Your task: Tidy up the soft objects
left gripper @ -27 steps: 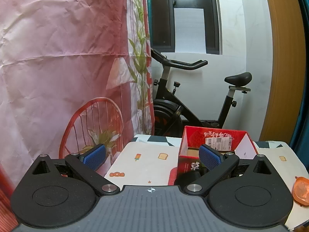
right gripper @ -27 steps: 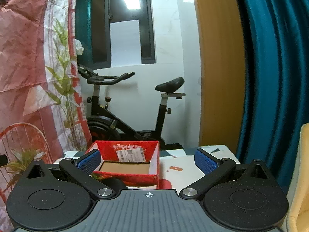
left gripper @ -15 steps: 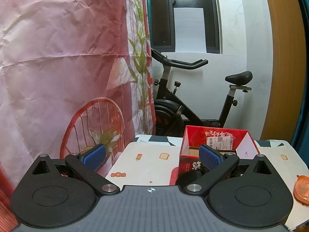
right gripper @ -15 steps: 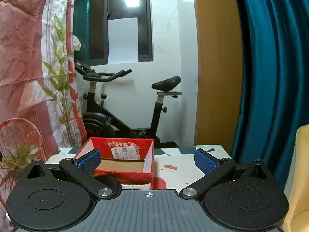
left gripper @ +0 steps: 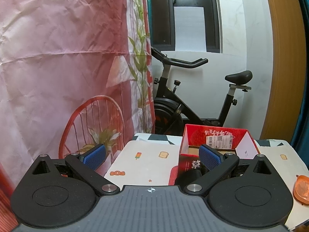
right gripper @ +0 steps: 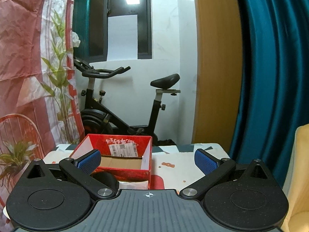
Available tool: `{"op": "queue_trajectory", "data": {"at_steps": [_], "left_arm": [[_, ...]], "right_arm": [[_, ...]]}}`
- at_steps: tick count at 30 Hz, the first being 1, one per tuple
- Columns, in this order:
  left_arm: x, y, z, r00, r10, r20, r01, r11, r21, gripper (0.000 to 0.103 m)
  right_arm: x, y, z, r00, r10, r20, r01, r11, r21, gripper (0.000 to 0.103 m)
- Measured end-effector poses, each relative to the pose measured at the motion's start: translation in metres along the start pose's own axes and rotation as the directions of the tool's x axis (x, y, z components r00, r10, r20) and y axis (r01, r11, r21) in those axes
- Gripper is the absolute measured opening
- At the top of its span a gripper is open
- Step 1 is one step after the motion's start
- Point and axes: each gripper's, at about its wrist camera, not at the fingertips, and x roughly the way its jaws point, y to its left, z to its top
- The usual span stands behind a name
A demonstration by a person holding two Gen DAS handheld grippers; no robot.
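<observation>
An open red cardboard box with a white label inside stands on a table covered by a printed cloth. My left gripper is open above the cloth, its right pad in front of the box. My right gripper is open too, its left pad over the box's near left corner. Nothing sits between either pair of fingers. A dark rounded object lies in front of the box. An orange soft object rests at the table's right edge.
A black exercise bike stands behind the table by a white wall. A pink printed sheet hangs on the left, a teal curtain on the right. Something pale yellow is at the right view's edge.
The right wrist view has swung right and tipped down, so the box and bike sit further left and more tabletop shows. The left view has barely shifted. Both grippers stay open.
</observation>
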Motion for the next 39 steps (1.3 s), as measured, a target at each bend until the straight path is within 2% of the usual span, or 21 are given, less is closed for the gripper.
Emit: {"op": "queue_trajectory", "data": {"at_steps": [39], "left_arm": [[0.0012, 0.0002, -0.0056, 1.0, -0.011, -0.011, 0.01, 1.0, -0.011, 0.103]], "right_arm": [[0.0067, 0.0045, -0.003, 1.0, 0.01, -0.011, -0.01, 1.0, -0.001, 0.103]]}}
